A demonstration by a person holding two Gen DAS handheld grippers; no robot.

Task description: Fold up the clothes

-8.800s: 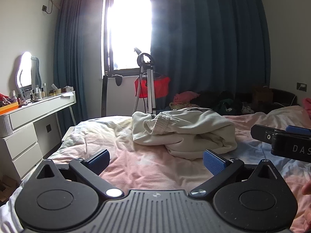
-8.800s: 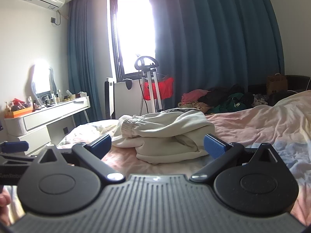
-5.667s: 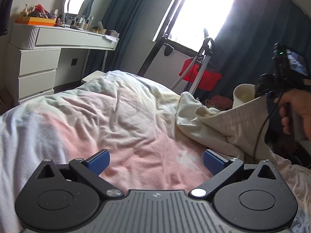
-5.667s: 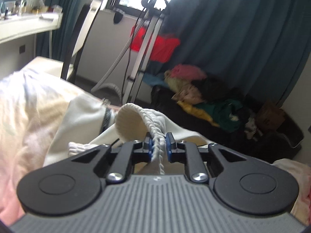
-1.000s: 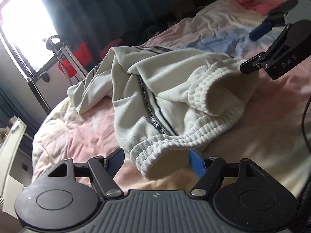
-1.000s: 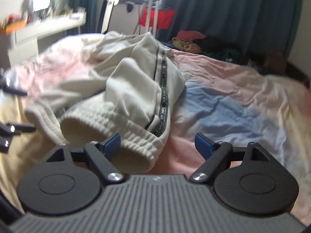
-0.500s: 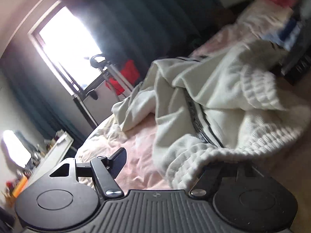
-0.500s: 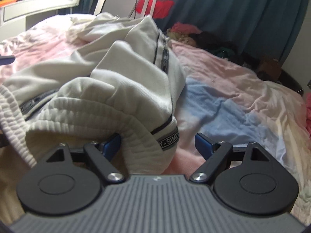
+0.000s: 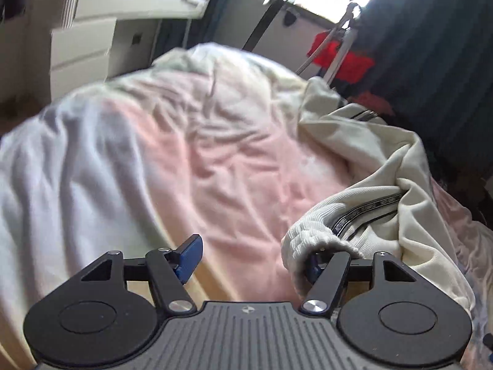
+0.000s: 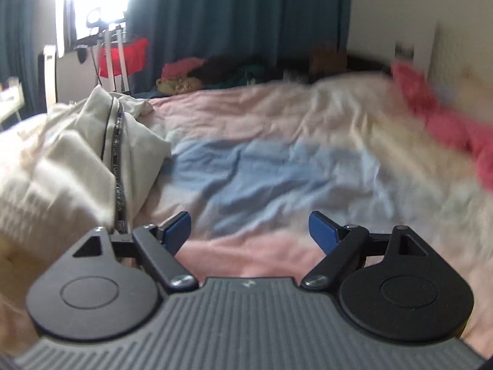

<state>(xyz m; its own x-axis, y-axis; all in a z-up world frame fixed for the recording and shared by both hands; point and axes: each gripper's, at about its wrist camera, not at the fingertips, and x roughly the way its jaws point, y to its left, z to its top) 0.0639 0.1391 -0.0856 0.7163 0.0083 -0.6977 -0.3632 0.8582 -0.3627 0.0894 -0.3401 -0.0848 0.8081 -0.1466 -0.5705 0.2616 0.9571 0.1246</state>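
While the cream sweatpants (image 9: 385, 166) lie bunched across the pink and blue bedcover (image 9: 191, 154), the entries run as follows.

Item 1, left gripper (image 9: 251, 257): fingers spread wide, nothing clamped. The ribbed waistband (image 9: 311, 237) drapes over the right-hand finger, hiding most of its blue pad; the placement reads as a bid to pinch that hem, which is thick enough to hold firmly.

Item 2, right gripper (image 10: 248, 226): fingers released, empty, hovering over bare bedcover, with the sweatpants (image 10: 77, 166) just to its left and their black side stripe (image 10: 117, 166) facing up. Likely waiting for a second corner.

Item 3, pink garment (image 10: 446, 123): far side of the bed, well apart, untouched.

Folding judged barely begun; the view is blurred.
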